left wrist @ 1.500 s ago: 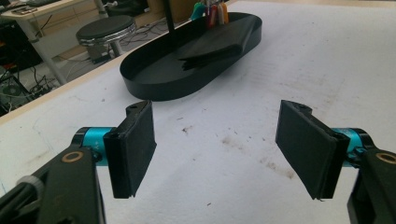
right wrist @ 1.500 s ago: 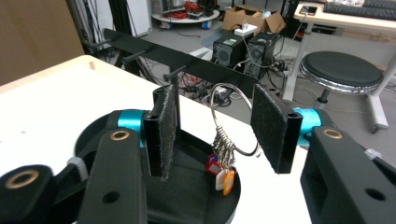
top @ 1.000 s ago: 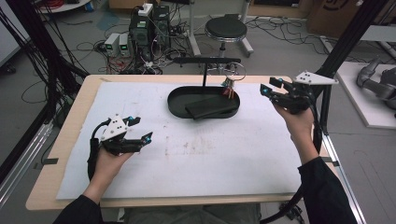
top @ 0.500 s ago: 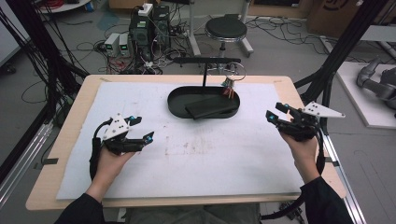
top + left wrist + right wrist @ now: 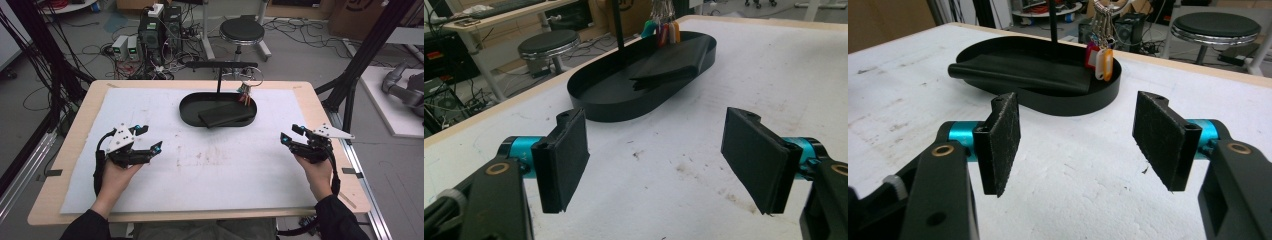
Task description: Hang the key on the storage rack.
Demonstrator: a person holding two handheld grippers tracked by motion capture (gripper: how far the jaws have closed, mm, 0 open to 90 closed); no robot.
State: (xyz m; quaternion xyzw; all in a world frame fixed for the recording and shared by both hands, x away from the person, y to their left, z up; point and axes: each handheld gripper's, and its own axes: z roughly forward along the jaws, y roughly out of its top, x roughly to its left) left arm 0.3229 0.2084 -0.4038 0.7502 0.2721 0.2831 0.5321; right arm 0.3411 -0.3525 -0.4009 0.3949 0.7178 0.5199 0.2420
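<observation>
both grippers empty and at rest low over the white-covered surface point(image 5: 210, 170), one on each side, well apart from the black oval tray point(image 5: 187, 112) at the far middle. left gripper point(image 5: 148, 138) to the tray's near left, jaws spread wide with nothing between the pads point(image 5: 564, 157); right gripper point(image 5: 291, 134) to the tray's near right, likewise agape and holding nothing, pads point(image 5: 1003, 140) bare. inside the tray: a folded black wallet-like pouch point(image 5: 225, 114) lying flat along its floor, one end close against the right wall. rising from the tray's far side, a thin black post with a crossbar point(image 5: 220, 65); hanging from the bar's right end, above the tray's right end, a ring of keys with coloured tags point(image 5: 245, 95), red and orange tags clearest in the right gripper view point(image 5: 1100, 60). seemingly a start or pause between steps: no contact with anything, both grippers aimed at the tray from the near side. next move, most likely: forward reach toward the tray, probably by the right gripper as the one nearer the keys and the pouch's end. for the keys, a lift up and off the bar's end, with care about swing against the post. for the pouch, a low approach over the tray's rim, pads closing across the folded edge, since the wall leaves little room beside it.
</observation>
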